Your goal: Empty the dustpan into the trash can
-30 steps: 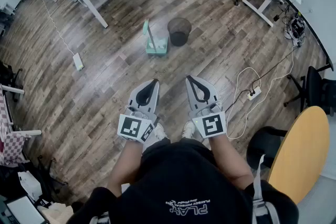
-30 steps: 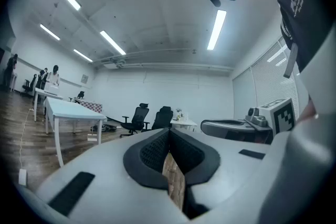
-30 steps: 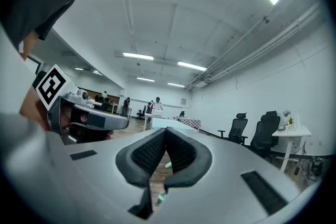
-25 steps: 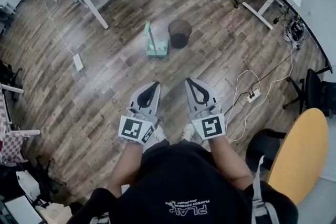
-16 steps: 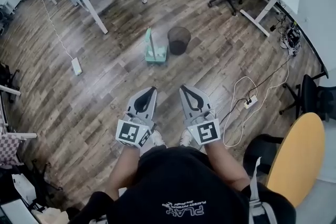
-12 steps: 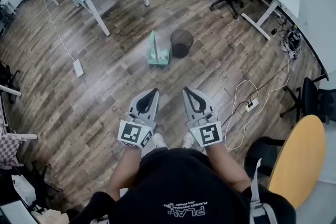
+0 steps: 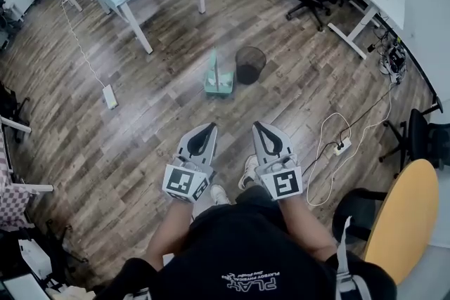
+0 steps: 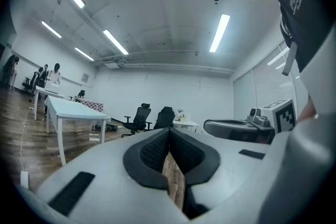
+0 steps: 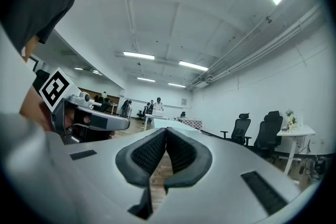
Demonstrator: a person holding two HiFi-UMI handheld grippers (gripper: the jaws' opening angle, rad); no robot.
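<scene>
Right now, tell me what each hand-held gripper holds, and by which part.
Nothing. The left hand-held gripper and right hand-held gripper are shut, empty; the dustpan stands beside the trash can.

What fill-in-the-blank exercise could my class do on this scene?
1. In the head view, the dustpan stands just ___ of the trash can.
2. The jaws of the left gripper and the right gripper are both ___.
3. Between its jaws, each gripper holds ___.

Missing words: left; shut; nothing.
</scene>
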